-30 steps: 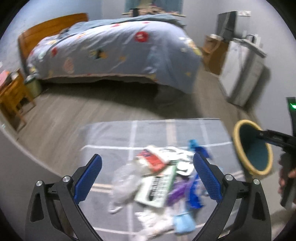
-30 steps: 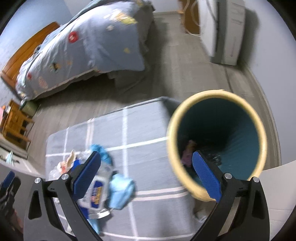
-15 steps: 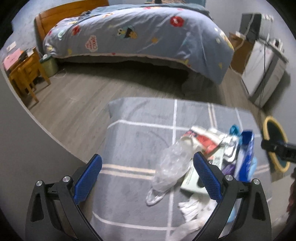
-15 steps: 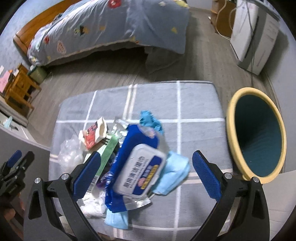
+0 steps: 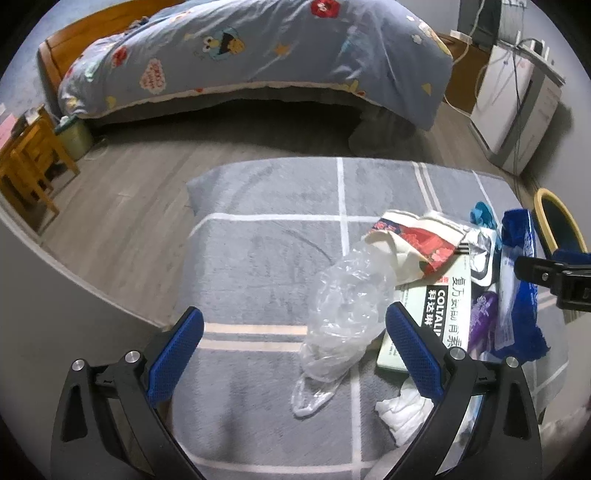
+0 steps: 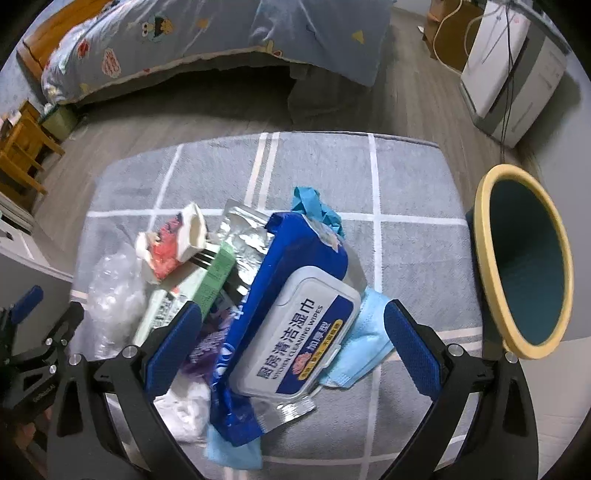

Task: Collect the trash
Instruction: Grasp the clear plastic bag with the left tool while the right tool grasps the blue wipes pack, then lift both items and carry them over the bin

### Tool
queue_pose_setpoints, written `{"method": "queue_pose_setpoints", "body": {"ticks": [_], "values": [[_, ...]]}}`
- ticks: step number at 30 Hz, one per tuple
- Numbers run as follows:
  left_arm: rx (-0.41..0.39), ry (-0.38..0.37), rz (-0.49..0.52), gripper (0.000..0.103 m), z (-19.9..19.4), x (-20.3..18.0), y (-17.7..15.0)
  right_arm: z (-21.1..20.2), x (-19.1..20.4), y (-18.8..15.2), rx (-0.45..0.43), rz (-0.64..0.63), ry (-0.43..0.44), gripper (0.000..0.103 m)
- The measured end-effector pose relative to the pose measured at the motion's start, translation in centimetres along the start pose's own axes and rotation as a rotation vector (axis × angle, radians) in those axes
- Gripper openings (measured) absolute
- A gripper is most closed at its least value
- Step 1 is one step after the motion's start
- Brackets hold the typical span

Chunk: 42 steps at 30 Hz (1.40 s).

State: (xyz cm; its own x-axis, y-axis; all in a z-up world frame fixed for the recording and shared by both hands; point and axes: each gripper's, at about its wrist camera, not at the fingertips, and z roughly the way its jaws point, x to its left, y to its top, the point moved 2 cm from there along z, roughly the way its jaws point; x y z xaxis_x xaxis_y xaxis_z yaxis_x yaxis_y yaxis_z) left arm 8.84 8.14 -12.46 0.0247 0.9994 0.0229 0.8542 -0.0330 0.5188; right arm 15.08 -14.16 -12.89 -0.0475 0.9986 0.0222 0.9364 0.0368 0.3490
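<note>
Right gripper (image 6: 293, 334) spread wide, holding nothing, straddling the blue wipes pack (image 6: 291, 325) atop the rug's trash pile, long axis running toward the bin (image 6: 524, 264) at right; left gripper (image 5: 293, 349) also spread wide.

— What sort of place is this?

— A bedroom in a home. A bed (image 5: 258, 55) with a wooden headboard (image 5: 51, 62) carries a blue cartoon-print duvet (image 6: 229, 33).

— Anything else?

— A wood-plank floor (image 5: 122, 192), a grey rug with pale stripes (image 5: 266, 236), a small wooden bedside stand (image 5: 29, 162), and a white appliance (image 5: 517, 110) with cables against the wall.
</note>
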Motion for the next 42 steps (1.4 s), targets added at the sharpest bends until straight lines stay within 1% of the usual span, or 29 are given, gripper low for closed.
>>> {"method": "queue_pose_setpoints", "body": {"ticks": [2,3,5,8,12,15,17,19,20,21,24,25,27,28,29,30,31,32,34,35,36,37,38,39,41,42], "values": [[0.005,-0.005,0.030,0.098,0.4,-0.6,-0.3,0.1,-0.3,0.0,-0.011,0.009,-0.047,0.097],[0.007,-0.008,0.042,0.098,0.5,-0.9,-0.3,0.1,-0.5,0.0,-0.016,0.016,-0.053,0.097],[0.006,-0.017,0.070,0.098,0.6,-1.4,-0.5,0.2,-0.7,0.0,-0.012,0.034,-0.026,0.097],[0.002,-0.032,0.074,0.098,0.8,-1.9,-0.4,0.7,-0.6,-0.3,0.011,0.046,-0.005,0.097],[0.006,-0.037,0.069,0.098,1.1,-2.2,-0.4,0.5,-0.3,-0.4,-0.014,0.023,-0.032,0.097],[0.015,-0.038,0.068,0.098,1.6,-2.3,-0.5,0.6,-0.4,-0.2,-0.017,0.049,0.003,0.097],[0.020,-0.034,0.066,0.098,1.9,-2.2,-0.5,0.9,-0.7,-0.2,-0.003,0.081,0.035,0.097],[0.024,-0.042,0.061,0.098,2.1,-2.2,-0.5,1.0,-0.8,-0.1,0.006,0.118,0.104,0.096],[0.025,-0.044,0.058,0.098,2.3,-2.2,-0.5,1.1,-0.8,-0.1,0.014,0.133,0.115,0.094],[0.026,-0.043,0.054,0.098,2.4,-2.1,-0.5,1.2,-0.7,0.0,0.027,0.130,0.108,0.094],[0.033,-0.046,0.038,0.096,3.0,-1.9,-0.6,1.7,0.1,-0.1,0.048,0.085,0.113,0.086],[0.037,-0.053,0.031,0.096,3.2,-1.8,-0.6,1.8,0.4,-0.2,0.053,0.064,0.099,0.081],[0.043,-0.062,0.025,0.094,3.4,-1.8,-0.7,2.0,1.2,-0.4,0.046,0.002,0.049,0.077],[0.044,-0.066,0.027,0.094,3.5,-1.8,-0.7,2.1,1.4,-0.4,0.048,-0.016,0.035,0.073],[0.043,-0.069,0.031,0.089,3.5,-1.9,-0.7,2.1,1.5,-0.4,0.048,-0.022,0.034,0.069],[0.045,-0.077,0.034,0.080,3.6,-2.0,-0.7,2.0,1.5,-0.4,0.046,-0.022,0.037,0.067],[0.053,-0.093,0.036,0.074,3.7,-2.1,-0.7,1.9,1.5,-0.4,0.045,-0.020,0.037,0.064],[0.060,-0.101,0.039,0.066,3.9,-2.3,-0.7,1.8,1.4,-0.4,0.041,-0.021,0.030,0.058],[0.064,-0.110,0.055,0.056,4.0,-2.6,-0.8,1.4,1.3,-0.3,0.032,-0.019,0.015,0.049],[0.063,-0.109,0.067,0.047,4.0,-2.7,-0.8,1.2,1.3,-0.3,0.028,-0.017,0.012,0.045],[0.061,-0.106,0.080,0.042,3.9,-2.9,-0.8,1.0,1.2,-0.4,0.023,-0.016,0.007,0.043],[0.058,-0.095,0.095,0.041,3.8,-3.1,-0.8,0.7,1.1,-0.5,0.019,-0.015,0.001,0.038],[0.053,-0.082,0.107,0.037,3.6,-3.2,-0.7,0.4,0.9,-0.5,0.014,-0.011,-0.004,0.034],[0.046,-0.073,0.116,0.034,3.4,-3.2,-0.7,0.3,0.7,-0.2,0.012,-0.006,-0.003,0.032],[0.035,-0.067,0.115,0.030,3.0,-3.1,-0.5,-0.2,0.1,-0.1,0.011,0.009,0.000,0.023],[0.021,-0.058,0.114,0.029,2.6,-3.0,-0.3,-0.4,-0.2,-0.1,0.009,0.019,0.002,0.021]]}}
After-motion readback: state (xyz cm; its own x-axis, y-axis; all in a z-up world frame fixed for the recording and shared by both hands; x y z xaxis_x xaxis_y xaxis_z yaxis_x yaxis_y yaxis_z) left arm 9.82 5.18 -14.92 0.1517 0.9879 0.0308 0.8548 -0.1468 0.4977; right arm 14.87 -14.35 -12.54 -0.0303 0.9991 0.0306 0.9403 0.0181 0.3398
